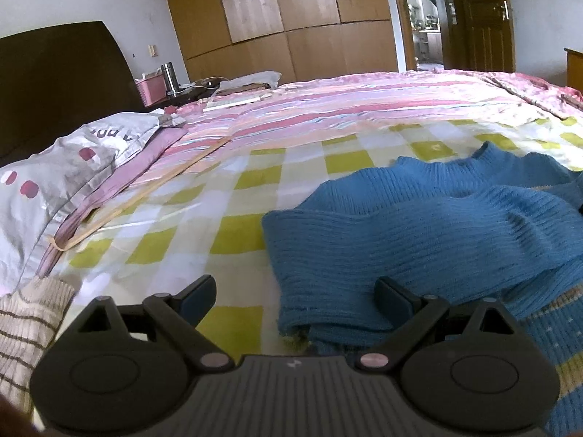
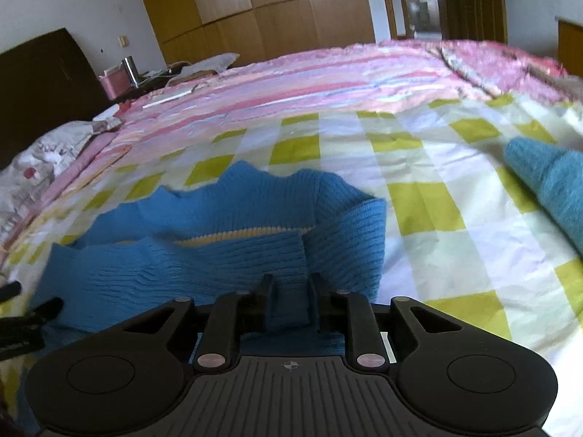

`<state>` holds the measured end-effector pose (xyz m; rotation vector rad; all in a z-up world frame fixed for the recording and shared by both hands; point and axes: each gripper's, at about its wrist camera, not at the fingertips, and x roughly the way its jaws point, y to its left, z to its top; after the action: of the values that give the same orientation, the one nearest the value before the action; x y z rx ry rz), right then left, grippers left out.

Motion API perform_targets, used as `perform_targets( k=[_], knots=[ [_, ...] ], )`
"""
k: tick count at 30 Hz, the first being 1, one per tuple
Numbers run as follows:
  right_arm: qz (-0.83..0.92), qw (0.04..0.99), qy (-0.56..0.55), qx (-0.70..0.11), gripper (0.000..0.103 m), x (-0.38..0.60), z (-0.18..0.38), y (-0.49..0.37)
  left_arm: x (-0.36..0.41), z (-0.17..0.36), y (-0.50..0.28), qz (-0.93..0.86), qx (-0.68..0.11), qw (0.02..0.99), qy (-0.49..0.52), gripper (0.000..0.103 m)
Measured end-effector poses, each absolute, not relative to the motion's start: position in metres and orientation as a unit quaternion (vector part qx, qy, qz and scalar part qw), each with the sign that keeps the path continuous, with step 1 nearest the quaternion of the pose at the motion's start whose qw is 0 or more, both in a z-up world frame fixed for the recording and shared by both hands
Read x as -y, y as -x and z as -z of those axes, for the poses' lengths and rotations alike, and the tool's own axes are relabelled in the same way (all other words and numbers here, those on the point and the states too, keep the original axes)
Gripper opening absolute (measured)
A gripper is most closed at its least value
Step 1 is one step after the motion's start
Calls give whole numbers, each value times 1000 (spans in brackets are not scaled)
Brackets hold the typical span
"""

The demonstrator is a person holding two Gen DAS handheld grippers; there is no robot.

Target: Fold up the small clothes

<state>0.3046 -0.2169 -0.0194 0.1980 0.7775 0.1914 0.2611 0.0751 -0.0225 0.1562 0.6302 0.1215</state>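
Left gripper [image 1: 295, 300] fingers are spread wide, nothing grasped, over the blue sweater's [image 1: 419, 225] edge on the bed [image 1: 226, 196]. Right gripper [image 2: 291, 293] fingers loosely straddle a knit fold. I'd drop it flat, then smooth outward.

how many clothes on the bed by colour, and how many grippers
blue knit garments: 2, the sweater and a separate lighter blue piece
cream striped knit garments: 1
grippers: 2, left gripper and right gripper
total: 5
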Motion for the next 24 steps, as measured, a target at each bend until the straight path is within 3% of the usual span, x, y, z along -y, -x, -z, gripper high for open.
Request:
perform_targets(
  k=[3,4,11,15,19,24],
  knots=[
    [-101,912,-98,-385,4,220,15,-303,-73,21,-260,-58,-308,946,-82,100],
    [-102,912,-100,-385,4,221,14,-301,-72,21,-261,-58,-308,946,-87,100],
    [-81,924,-119,-355,3,240,1,-282,-74,9,-254,-54,-274,957,-75,100],
    [-60,922,-81,-375,3,234,15,-288,-71,25,-268,-59,-325,939,-93,100],
    [-55,930,-52,-359,11,223,4,-283,-72,17,-260,-62,-325,939,-88,100],
    [-80,935,-39,-342,11,220,-14,-253,-76,8,-236,-64,-320,941,-88,100]
  ],
)
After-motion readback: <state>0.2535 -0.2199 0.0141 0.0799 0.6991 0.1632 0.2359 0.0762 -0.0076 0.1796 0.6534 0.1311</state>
